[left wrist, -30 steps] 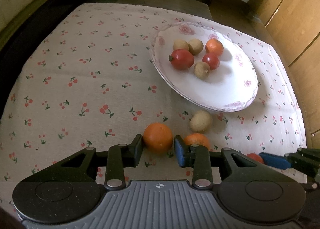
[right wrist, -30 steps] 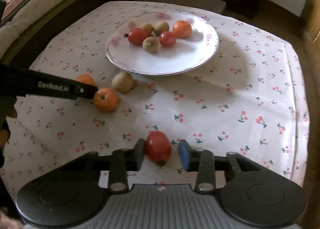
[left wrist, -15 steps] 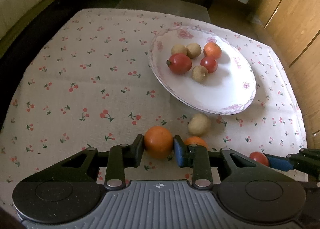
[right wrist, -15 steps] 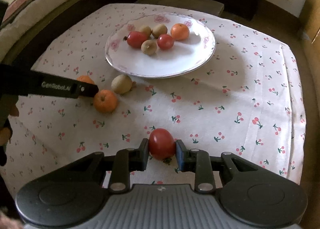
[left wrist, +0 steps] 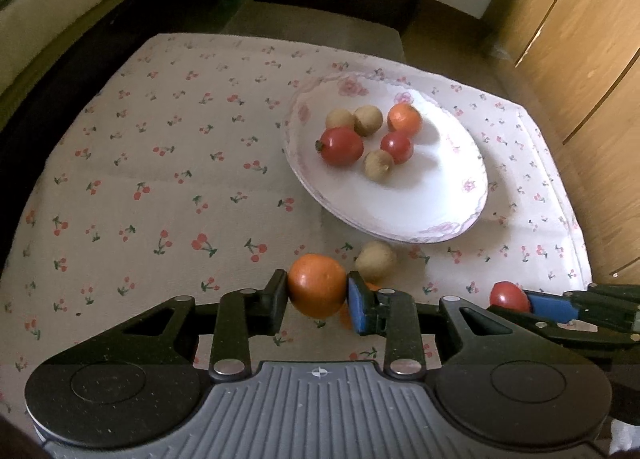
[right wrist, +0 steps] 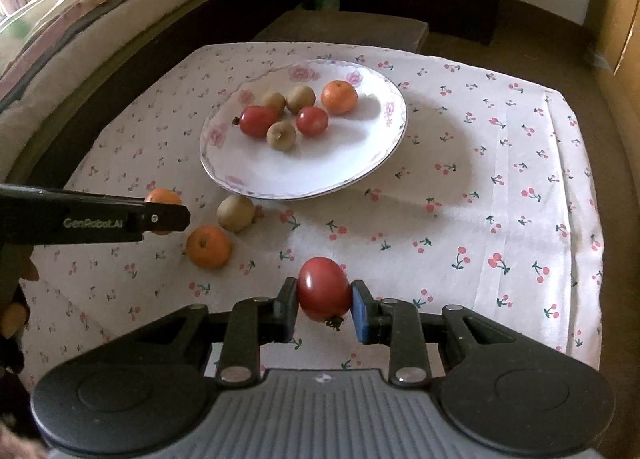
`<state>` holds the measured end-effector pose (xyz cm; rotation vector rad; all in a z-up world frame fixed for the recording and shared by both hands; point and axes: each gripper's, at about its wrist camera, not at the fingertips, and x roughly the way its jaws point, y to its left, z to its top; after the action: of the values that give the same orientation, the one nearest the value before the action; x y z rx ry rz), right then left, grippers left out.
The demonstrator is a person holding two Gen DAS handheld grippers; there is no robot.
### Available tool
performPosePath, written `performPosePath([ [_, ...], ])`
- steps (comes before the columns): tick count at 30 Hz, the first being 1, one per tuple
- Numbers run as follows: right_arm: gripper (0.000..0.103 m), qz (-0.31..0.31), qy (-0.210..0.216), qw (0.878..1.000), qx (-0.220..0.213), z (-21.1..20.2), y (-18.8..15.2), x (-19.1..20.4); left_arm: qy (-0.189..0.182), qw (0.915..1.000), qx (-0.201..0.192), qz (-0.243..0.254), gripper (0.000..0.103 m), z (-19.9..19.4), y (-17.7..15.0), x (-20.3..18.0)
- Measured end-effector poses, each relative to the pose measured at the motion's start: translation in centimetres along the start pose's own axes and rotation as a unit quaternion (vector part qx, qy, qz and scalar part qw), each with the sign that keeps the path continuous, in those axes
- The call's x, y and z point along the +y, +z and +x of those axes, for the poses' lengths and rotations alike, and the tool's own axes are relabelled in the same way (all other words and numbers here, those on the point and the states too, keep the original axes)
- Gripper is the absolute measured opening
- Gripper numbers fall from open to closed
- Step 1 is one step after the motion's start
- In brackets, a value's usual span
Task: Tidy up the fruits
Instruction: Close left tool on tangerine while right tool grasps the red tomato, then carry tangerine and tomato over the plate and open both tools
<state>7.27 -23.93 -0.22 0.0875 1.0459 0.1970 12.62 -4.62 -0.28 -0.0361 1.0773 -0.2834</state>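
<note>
Claws both loaded: left claw [left wrist: 317,291] clenches an orange [left wrist: 317,286], right claw [right wrist: 324,295] grips a tomato [right wrist: 323,288], above the table [right wrist: 460,163].

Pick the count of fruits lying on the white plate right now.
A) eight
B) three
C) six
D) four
C: the white plate carries two tomatoes, three small brown fruits and one orange, six in all, while the left gripper and the right gripper each hold another fruit off the plate.
</note>
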Motion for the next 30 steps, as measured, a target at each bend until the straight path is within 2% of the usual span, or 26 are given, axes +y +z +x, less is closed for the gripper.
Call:
performPosePath([
  [15, 0.03, 0.0, 0.004, 1.0, -0.031, 0.1, 2.9, 0.3, -0.015, 0.9998, -0.015, -0.002, 0.04, -0.2, 1.7, -1.0],
  [30, 0.03, 0.007, 0.001, 0.999, -0.046, 2.2, 6.4, -0.9, -0.012, 0.9998, -0.015, -0.002, 0.04, 2.0, 4.2, -2.2],
])
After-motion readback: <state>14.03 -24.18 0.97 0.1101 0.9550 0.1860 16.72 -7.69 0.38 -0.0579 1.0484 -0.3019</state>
